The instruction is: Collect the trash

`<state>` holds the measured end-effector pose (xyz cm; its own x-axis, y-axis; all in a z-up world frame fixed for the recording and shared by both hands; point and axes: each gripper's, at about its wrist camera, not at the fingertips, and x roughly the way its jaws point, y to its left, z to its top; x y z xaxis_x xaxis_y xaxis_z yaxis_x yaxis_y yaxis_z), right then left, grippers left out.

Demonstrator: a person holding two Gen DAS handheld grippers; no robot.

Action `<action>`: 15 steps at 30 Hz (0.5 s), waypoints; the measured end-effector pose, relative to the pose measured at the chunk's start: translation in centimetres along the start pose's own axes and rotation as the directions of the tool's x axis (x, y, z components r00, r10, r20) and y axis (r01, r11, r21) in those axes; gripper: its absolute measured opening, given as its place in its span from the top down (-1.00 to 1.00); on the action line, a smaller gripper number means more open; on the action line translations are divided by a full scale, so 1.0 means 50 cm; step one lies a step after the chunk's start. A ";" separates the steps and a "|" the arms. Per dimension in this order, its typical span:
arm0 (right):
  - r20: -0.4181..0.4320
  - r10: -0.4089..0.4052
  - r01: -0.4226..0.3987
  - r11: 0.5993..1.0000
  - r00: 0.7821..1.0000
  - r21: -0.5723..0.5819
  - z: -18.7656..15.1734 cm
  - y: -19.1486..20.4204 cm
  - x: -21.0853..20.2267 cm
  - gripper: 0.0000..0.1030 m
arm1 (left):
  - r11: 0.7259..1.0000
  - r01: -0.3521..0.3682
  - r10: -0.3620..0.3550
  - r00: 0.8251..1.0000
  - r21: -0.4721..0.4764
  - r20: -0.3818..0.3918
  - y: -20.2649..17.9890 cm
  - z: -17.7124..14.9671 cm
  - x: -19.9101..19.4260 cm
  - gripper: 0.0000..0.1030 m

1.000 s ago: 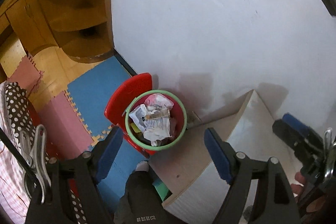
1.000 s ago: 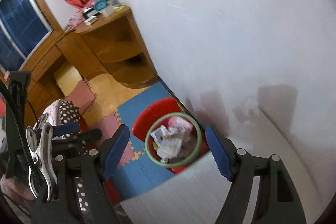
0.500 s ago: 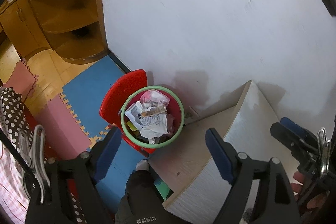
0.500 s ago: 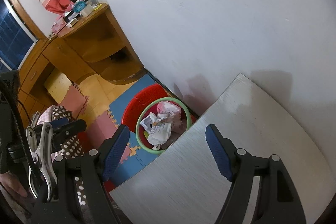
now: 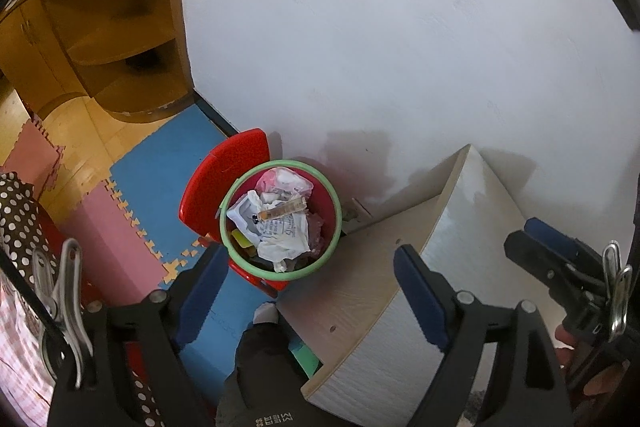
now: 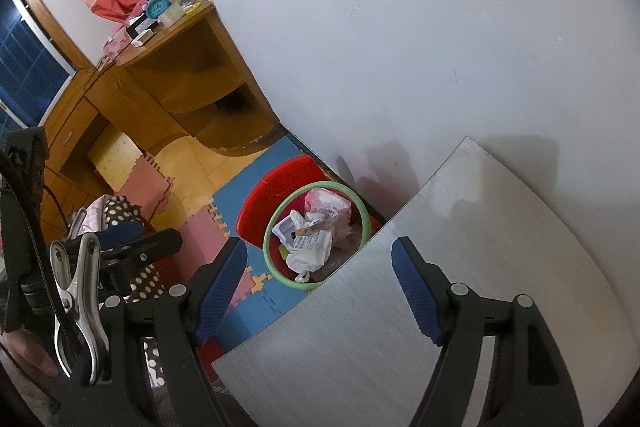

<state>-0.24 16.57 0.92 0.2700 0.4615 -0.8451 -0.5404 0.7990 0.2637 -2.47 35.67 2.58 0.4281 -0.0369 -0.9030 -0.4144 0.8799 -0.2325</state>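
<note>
Both claws point steeply down toward the floor corner by the white wall. Left gripper [image 5: 308, 291]: jaws wide apart, nothing between the blue pads. They have just been opening a bit further, with only air between them. Right gripper [image 6: 318, 285]: jaws also wide, nothing held.

The red round plastic bin with the pale green rim [image 5: 280, 219] sits on the floor just ahead of the left claw, between its fingertips in that view and nearer the left finger. It is full: crumpled white paper [image 5: 276, 231], a pink-and-clear plastic bag [image 5: 282, 181] at the far side, and a small amber tube [image 5: 282, 209] lying across the top. From the right claw the same bin [image 6: 316, 231] shows ahead, left of centre, partly cut off by the table edge.

The light wood-grain table top [image 6: 460, 267] runs under the right claw and its right finger. In the left view its corner [image 5: 400, 267] sits under that claw's right finger.

A red plastic chair back [image 5: 224, 179] stands touching the far-left side of the bin. Blue and pink foam puzzle floor mats [image 5: 160, 167] lie left of the left claw. A wooden corner shelf unit [image 5: 132, 55] stands far ahead-left against the wall.

I see the right claw's tip [image 5: 552, 247] at the left view's right edge.
</note>
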 end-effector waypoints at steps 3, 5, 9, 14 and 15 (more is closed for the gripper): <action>-0.001 0.001 -0.001 1.000 1.000 0.000 0.000 0.001 0.000 -0.49 | 1.000 0.000 0.000 1.000 -0.001 -0.003 0.000 0.000 0.001 -0.71; -0.001 0.001 -0.001 1.000 1.000 0.001 -0.002 0.002 0.001 -0.49 | 1.000 -0.002 0.002 1.000 0.001 -0.008 -0.001 0.001 0.003 -0.71; -0.003 0.002 -0.002 1.000 1.000 0.002 -0.003 0.002 0.001 -0.49 | 1.000 -0.004 0.004 1.000 0.000 -0.010 -0.002 0.000 0.006 -0.71; -0.005 0.003 -0.003 1.000 1.000 0.002 -0.003 0.003 0.003 -0.49 | 1.000 -0.004 0.004 1.000 0.000 -0.010 -0.001 -0.002 0.005 -0.71; -0.005 0.003 -0.003 1.000 1.000 0.001 -0.003 0.003 0.003 -0.49 | 1.000 -0.005 0.005 1.000 0.000 -0.012 -0.001 -0.002 0.005 -0.71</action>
<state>-0.39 16.70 0.79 0.2643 0.4618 -0.8467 -0.5400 0.7983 0.2668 -2.42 35.54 2.31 0.4162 -0.0377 -0.9085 -0.4168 0.8800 -0.2275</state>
